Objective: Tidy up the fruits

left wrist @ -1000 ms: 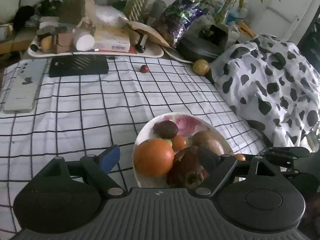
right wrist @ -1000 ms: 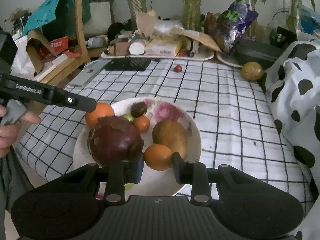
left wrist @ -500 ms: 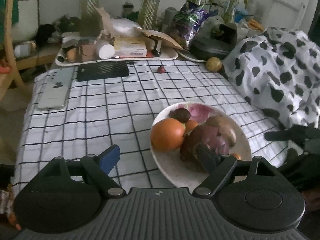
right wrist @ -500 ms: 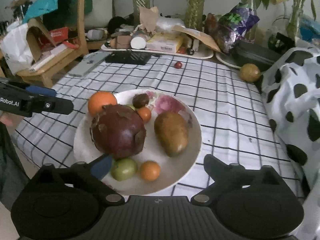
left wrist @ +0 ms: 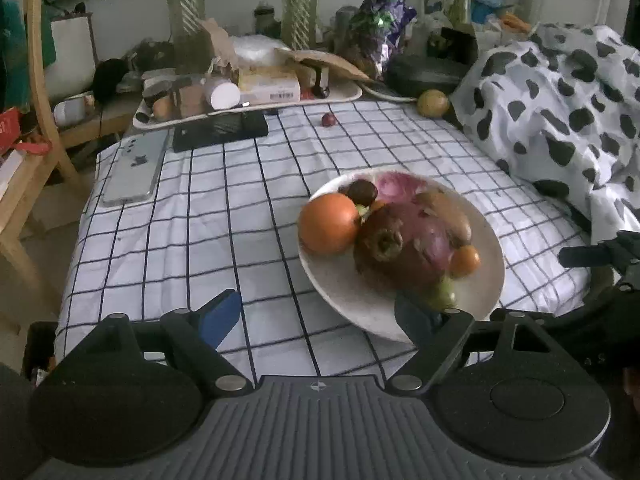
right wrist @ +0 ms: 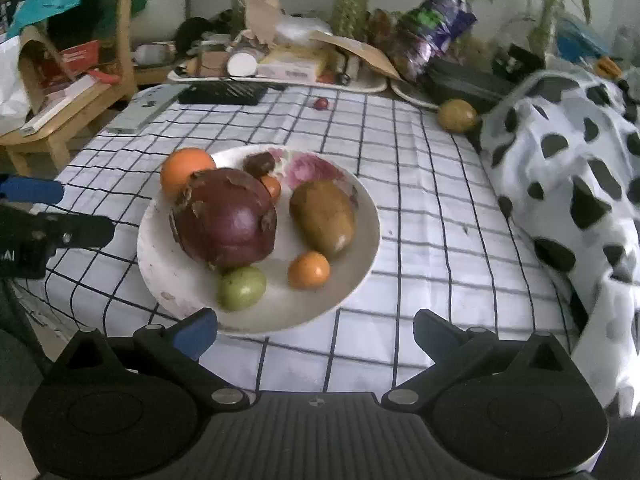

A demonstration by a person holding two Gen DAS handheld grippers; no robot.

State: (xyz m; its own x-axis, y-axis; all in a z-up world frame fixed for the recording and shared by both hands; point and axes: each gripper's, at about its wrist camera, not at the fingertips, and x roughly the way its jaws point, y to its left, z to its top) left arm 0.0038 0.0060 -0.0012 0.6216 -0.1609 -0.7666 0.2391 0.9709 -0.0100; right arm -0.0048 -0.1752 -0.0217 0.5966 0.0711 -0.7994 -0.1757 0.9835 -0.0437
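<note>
Checked cloth (right wrist: 420,200) underneath; both my grippers (right wrist: 314,330) (left wrist: 318,316) gape empty. Yellow fruit (right wrist: 457,115) at one o'clock: firm, rolls, pinch midline.

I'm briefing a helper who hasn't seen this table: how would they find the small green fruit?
Start at the round white plate on the black-and-white checked tablecloth. On its near side, just in front of the big dark purple-red fruit, lies the small round green fruit. It is the only clearly green one; the similar-sized small orange fruit sits to its right.
</note>
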